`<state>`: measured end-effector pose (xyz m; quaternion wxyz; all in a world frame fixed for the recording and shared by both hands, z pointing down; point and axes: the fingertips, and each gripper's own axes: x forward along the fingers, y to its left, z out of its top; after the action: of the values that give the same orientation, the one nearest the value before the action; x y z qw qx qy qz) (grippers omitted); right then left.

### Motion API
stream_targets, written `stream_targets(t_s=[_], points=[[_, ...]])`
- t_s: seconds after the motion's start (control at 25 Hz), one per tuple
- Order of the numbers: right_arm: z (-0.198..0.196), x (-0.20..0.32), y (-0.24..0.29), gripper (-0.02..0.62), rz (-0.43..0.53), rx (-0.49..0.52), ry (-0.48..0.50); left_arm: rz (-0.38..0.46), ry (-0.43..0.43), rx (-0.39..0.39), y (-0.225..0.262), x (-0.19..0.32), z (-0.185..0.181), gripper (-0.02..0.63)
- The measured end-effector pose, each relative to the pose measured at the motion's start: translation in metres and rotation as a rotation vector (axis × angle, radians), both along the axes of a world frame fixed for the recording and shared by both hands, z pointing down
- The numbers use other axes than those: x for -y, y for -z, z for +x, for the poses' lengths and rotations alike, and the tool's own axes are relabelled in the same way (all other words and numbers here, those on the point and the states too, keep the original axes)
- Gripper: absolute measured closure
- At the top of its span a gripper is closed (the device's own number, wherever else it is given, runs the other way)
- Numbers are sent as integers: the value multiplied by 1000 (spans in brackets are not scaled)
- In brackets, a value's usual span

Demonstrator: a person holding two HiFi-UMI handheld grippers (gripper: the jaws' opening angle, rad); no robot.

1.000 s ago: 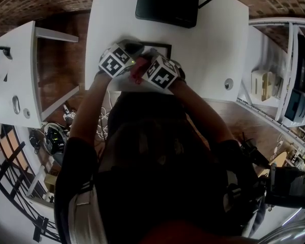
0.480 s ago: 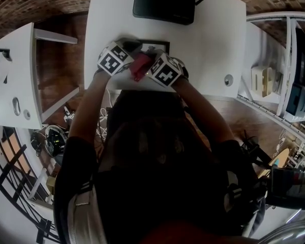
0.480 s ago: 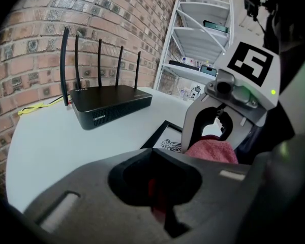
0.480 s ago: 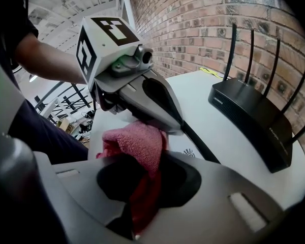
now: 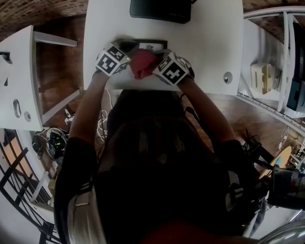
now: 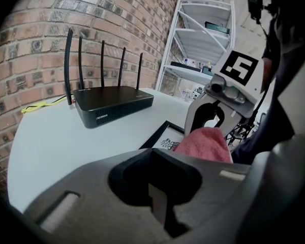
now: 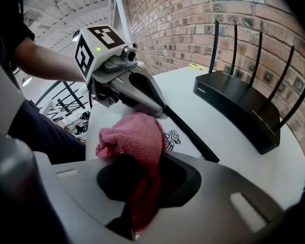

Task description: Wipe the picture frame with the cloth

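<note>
Not much readable text here tbh. The router at the far edge of the table has a small print on its front face, too tiny to read in any view. The picture frame has a black border and a white sheet with a little black sun-face sort of emblem, no words that I can see. Each gripper carries a cube with black-and-white square markers.

The left gripper has its jaws pressed fully together with nothing between them. In the right gripper view its tips sit down on the frame's black border at the left side.

The right gripper is clamped on the pink cloth, jaws only slightly apart with the fabric pinched between them. The bunched end of it rests on the frame's glass, right by the emblem.

The frame lies flat on the table's left half, toward the near edge, well apart from the router.
</note>
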<state>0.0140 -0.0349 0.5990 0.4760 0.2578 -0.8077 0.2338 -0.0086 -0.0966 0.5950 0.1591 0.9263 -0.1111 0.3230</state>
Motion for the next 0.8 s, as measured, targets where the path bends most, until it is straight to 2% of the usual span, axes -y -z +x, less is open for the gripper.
stream_targets(t_s=[0.32,0.8], points=[[20,-5,0,525,14,-21,-36,7,5,-2,0,-1,0,604],[29,-13,3,523,25,-52,-10,12,17,-2,0,-1,0,604]])
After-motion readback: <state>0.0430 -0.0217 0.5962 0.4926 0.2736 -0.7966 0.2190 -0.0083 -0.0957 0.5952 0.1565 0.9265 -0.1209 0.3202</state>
